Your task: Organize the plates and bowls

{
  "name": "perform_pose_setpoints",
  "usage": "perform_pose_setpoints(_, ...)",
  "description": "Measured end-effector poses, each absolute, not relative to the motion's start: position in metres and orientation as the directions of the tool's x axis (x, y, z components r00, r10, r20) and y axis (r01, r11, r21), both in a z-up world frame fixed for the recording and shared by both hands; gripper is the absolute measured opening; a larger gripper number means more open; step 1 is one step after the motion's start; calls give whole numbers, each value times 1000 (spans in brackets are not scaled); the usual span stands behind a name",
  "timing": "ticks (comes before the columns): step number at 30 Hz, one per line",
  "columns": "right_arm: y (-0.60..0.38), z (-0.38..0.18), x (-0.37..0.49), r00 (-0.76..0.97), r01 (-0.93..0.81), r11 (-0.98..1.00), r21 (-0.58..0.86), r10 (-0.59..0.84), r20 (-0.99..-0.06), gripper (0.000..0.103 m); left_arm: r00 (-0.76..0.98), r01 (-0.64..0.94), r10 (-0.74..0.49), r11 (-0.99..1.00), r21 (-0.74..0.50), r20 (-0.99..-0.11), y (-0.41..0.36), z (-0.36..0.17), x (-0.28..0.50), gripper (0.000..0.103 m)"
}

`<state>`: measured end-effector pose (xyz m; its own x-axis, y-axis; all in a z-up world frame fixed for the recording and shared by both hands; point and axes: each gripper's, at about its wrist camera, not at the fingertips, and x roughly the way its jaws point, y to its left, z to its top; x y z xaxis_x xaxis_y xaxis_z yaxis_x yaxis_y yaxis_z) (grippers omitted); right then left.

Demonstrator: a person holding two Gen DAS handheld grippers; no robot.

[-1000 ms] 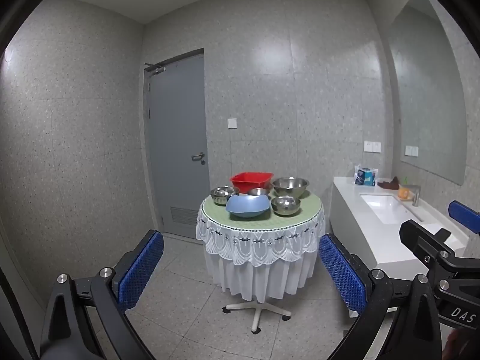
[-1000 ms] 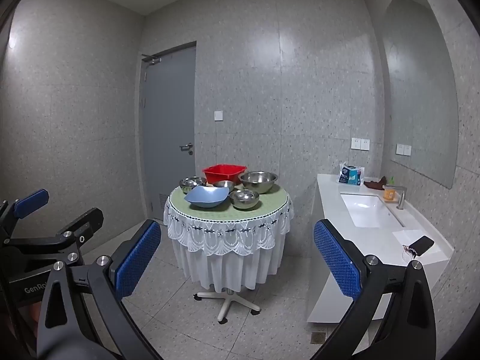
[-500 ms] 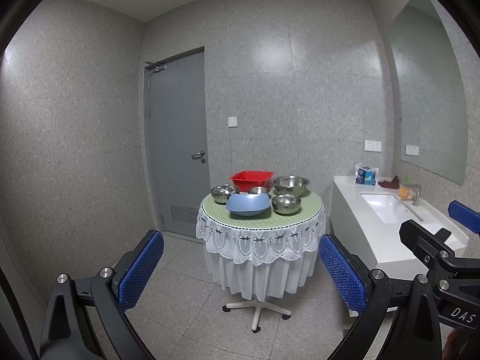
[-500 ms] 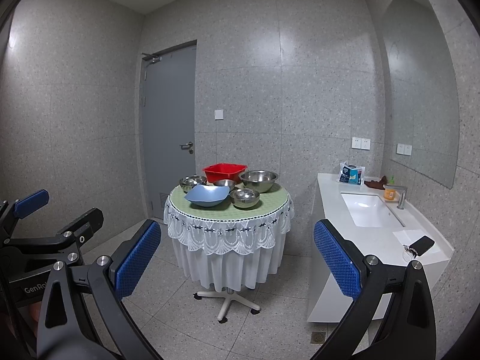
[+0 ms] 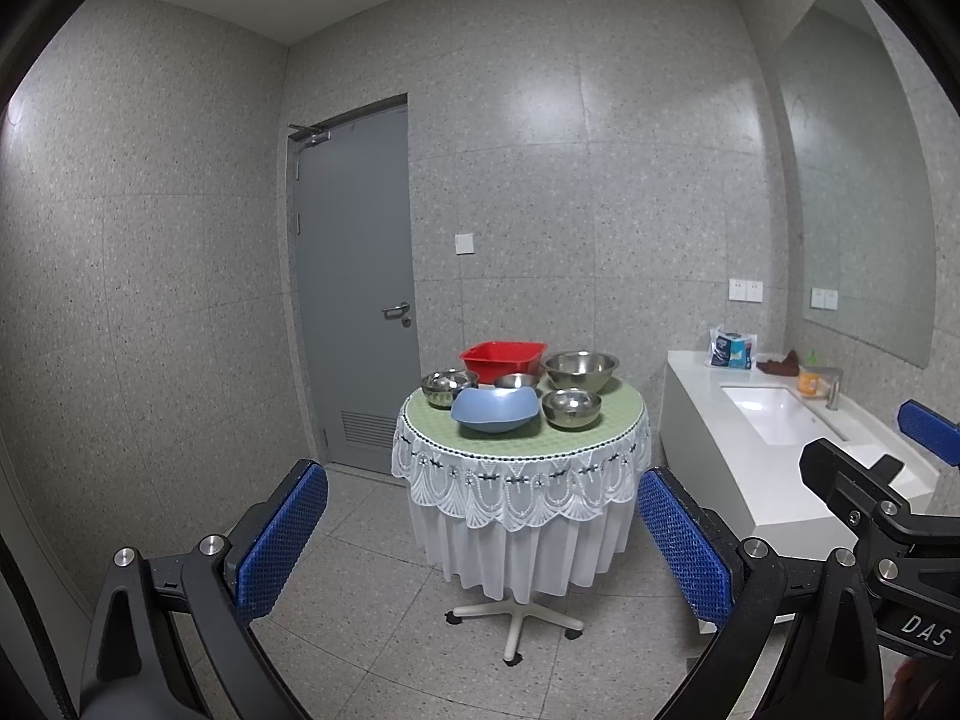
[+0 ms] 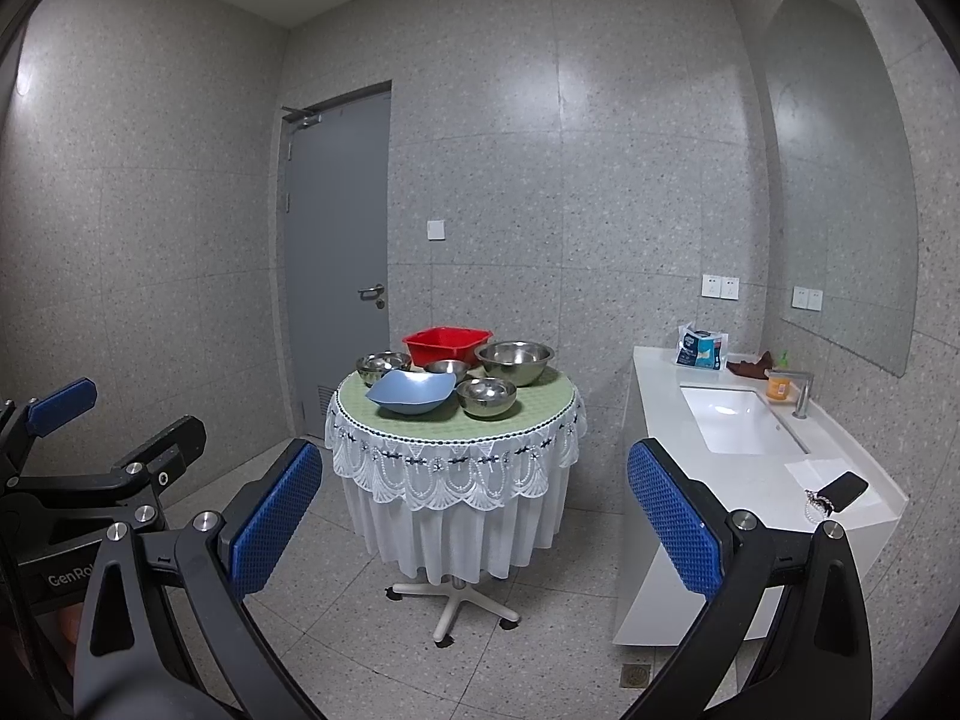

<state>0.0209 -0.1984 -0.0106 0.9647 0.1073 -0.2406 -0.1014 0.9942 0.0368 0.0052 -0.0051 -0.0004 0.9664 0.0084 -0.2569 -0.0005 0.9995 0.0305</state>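
Left view: my left tongs [image 5: 480,540] spread wide, empty. Round table [image 5: 522,444] ahead carries a blue bowl [image 5: 495,411], steel bowls [image 5: 579,369], red basin [image 5: 503,358].

Right view: my right tongs [image 6: 468,516] wide, empty; phone [image 6: 843,489] on counter shows only here.

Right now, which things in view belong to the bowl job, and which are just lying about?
Job: blue bowl, red basin, large steel bowl, three smaller steel bowls, all on the round table.

Lying about: tissue pack, brown cloth, orange cup, phone.
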Motion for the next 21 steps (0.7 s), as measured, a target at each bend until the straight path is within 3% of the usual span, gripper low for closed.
perform_pose_setpoints(21,-200,-12,23,964,-102,994,41,109,-243,103,966,-4,12,999,34,-259,-5,0,6,102)
